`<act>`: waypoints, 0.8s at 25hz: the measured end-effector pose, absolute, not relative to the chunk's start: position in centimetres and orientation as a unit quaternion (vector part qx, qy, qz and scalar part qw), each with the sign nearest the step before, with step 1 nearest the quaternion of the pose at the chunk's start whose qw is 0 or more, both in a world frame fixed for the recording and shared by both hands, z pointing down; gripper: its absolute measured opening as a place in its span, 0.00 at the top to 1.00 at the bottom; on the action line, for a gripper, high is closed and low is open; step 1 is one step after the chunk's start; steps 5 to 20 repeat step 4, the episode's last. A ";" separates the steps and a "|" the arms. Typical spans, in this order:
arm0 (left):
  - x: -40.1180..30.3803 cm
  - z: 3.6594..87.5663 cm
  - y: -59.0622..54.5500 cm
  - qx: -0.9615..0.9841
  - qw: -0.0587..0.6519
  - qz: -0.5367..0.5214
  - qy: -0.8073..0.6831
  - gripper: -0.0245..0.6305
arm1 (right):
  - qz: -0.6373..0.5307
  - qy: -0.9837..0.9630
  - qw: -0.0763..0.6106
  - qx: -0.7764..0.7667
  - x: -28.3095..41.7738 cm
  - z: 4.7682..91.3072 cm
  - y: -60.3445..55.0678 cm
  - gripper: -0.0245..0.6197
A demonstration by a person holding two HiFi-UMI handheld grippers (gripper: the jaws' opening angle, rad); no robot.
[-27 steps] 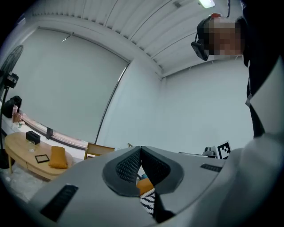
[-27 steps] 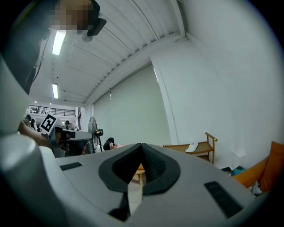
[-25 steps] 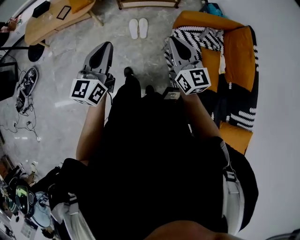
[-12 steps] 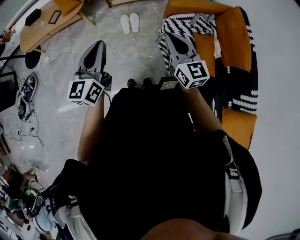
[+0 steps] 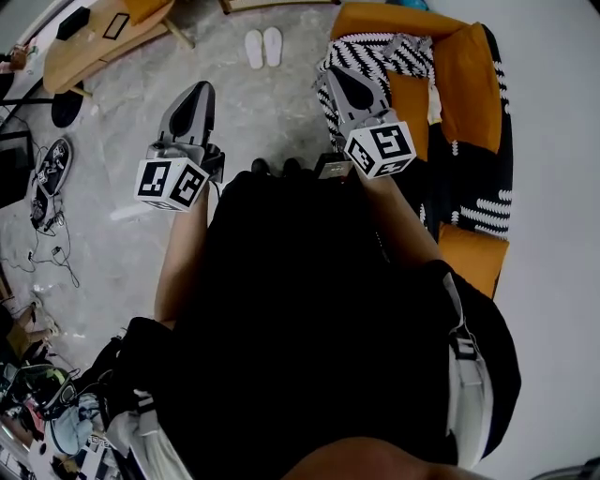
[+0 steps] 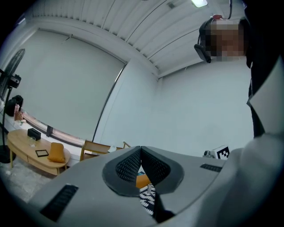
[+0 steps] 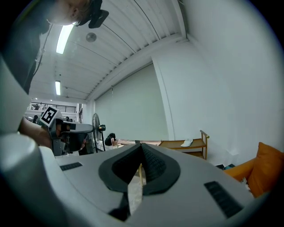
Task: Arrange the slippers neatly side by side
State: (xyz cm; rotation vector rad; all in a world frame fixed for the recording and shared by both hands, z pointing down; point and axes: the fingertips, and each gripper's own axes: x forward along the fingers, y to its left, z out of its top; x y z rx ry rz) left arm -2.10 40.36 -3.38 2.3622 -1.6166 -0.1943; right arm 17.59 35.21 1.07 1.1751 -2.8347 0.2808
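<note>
Both held forward and level, left gripper and right gripper have closed, empty jaws; 2 white slippers lie paired on the floor ahead.

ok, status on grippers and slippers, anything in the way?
Left gripper shut, empty. Right gripper shut, empty. Pair of white slippers side by side on grey floor ahead, neither gripper near them. Nothing lying between.

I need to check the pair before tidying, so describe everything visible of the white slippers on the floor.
The white slippers are a plain matching pair, small and far off in the head view. They lie flat on the grey floor, side by side and parallel, ends roughly level, just below a wooden frame. Whether their sides touch cannot be told. Nothing but the floor touches them.
</note>
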 end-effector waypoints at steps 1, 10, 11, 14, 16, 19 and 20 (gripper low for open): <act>-2.0 -3.3 40.5 0.815 0.136 -0.067 -0.559 0.94 | 0.092 -0.919 0.030 0.382 17.8 1.2 35.3 0.91; -1.6 -3.1 40.8 0.816 0.138 -0.067 -0.557 0.94 | 0.094 -0.919 0.031 0.383 18.2 1.3 35.5 0.91; -1.6 -3.1 40.8 0.816 0.138 -0.067 -0.557 0.94 | 0.094 -0.919 0.031 0.383 18.2 1.3 35.5 0.91; -1.6 -3.1 40.8 0.816 0.138 -0.067 -0.557 0.94 | 0.094 -0.919 0.031 0.383 18.2 1.3 35.5 0.91; -1.6 -3.1 40.8 0.816 0.138 -0.067 -0.557 0.94 | 0.094 -0.919 0.031 0.383 18.2 1.3 35.5 0.91; -1.6 -3.1 40.8 0.816 0.138 -0.067 -0.557 0.94 | 0.094 -0.919 0.031 0.383 18.2 1.3 35.5 0.91; -1.6 -3.1 40.8 0.816 0.138 -0.067 -0.557 0.94 | 0.094 -0.919 0.031 0.383 18.2 1.3 35.5 0.91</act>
